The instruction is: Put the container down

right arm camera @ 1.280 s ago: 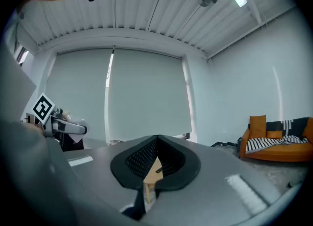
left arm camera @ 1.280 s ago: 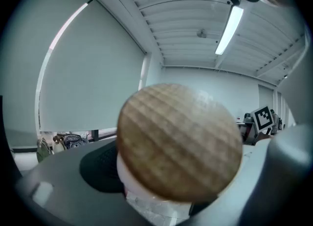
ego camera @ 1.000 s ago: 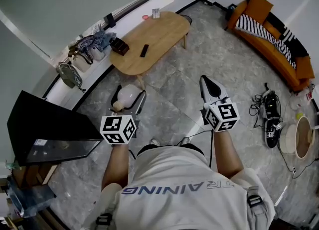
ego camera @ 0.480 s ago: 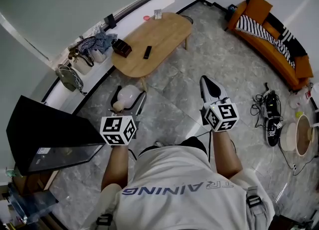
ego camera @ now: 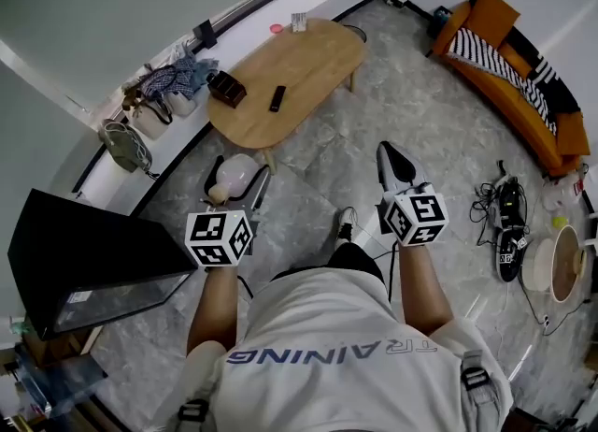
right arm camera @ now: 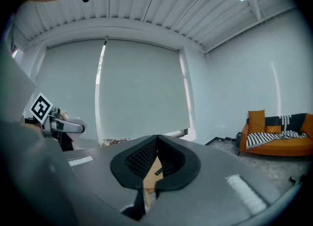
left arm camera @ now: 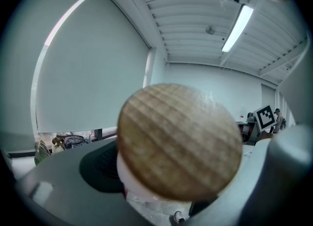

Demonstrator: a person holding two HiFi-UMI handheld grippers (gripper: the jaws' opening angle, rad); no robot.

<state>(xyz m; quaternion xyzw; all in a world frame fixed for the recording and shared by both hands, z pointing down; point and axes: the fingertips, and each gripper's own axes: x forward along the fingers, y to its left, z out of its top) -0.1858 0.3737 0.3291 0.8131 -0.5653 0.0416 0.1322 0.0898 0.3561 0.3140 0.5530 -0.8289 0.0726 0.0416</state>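
Container (ego camera: 235, 175) stays clamped in the left gripper (ego camera: 241, 196), right gripper (ego camera: 392, 161) closed empty, while a step is taken toward the table (ego camera: 313, 51), so nothing's down yet.

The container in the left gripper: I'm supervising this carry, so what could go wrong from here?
1. The container hangs in the left gripper above the stone floor, short of the wooden table; a slip would likely drop it.
2. The table carries a remote and a dark box; setting down near them could knock them.
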